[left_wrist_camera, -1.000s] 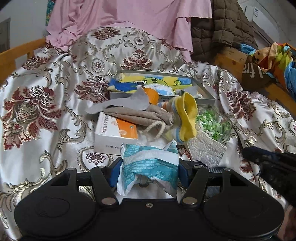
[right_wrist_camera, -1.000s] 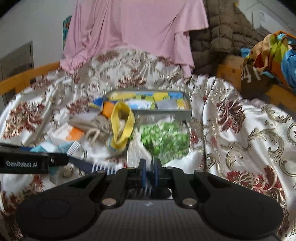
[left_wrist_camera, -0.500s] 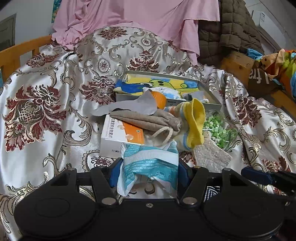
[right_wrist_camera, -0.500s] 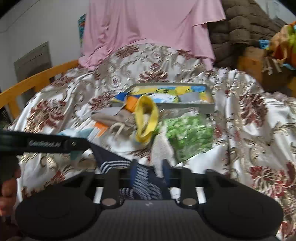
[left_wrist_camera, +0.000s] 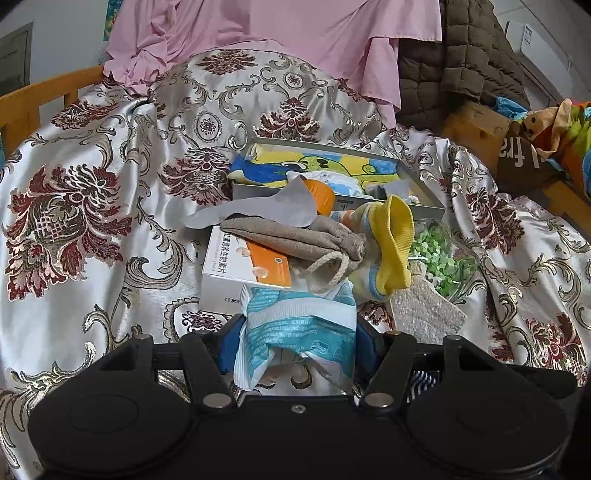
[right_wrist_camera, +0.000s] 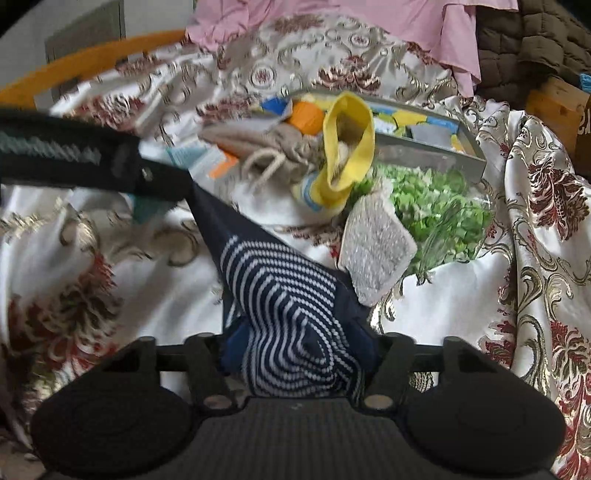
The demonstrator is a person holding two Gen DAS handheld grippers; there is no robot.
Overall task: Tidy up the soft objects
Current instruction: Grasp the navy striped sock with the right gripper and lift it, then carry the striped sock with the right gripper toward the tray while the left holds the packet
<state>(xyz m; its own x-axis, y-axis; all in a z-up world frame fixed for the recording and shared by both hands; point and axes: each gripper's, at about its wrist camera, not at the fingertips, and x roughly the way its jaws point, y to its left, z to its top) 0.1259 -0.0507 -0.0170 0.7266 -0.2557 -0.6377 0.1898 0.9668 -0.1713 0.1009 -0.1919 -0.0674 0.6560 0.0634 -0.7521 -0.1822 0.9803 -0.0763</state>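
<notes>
My left gripper point(left_wrist_camera: 299, 343) is shut on a teal-and-white plastic packet point(left_wrist_camera: 299, 314), held low over the brocade bedspread point(left_wrist_camera: 92, 184). My right gripper point(right_wrist_camera: 299, 350) is open, with a navy sock with white stripes point(right_wrist_camera: 280, 280) lying between its blue pads. The sock's far end runs under the left gripper's finger point(right_wrist_camera: 159, 181). Ahead lies a heap: a yellow-cuffed sock point(right_wrist_camera: 347, 147), a beige drawstring pouch point(left_wrist_camera: 295, 236) and a grey fuzzy pad point(right_wrist_camera: 376, 247). Behind the heap stands a grey box point(left_wrist_camera: 424, 206) with colourful cloths in it.
A white-and-orange carton point(left_wrist_camera: 236, 266) lies under the pouch. A clear bag of green bits point(right_wrist_camera: 439, 210) sits right of the pad. Pink cloth point(left_wrist_camera: 277, 29) and a brown quilted jacket point(left_wrist_camera: 461, 55) hang at the back. A wooden bed rail point(left_wrist_camera: 37, 96) runs along the left.
The right gripper's jaws opened, and it sank down and leftward over the navy sock, which now lies between its fingers. The left gripper kept still with the packet.
</notes>
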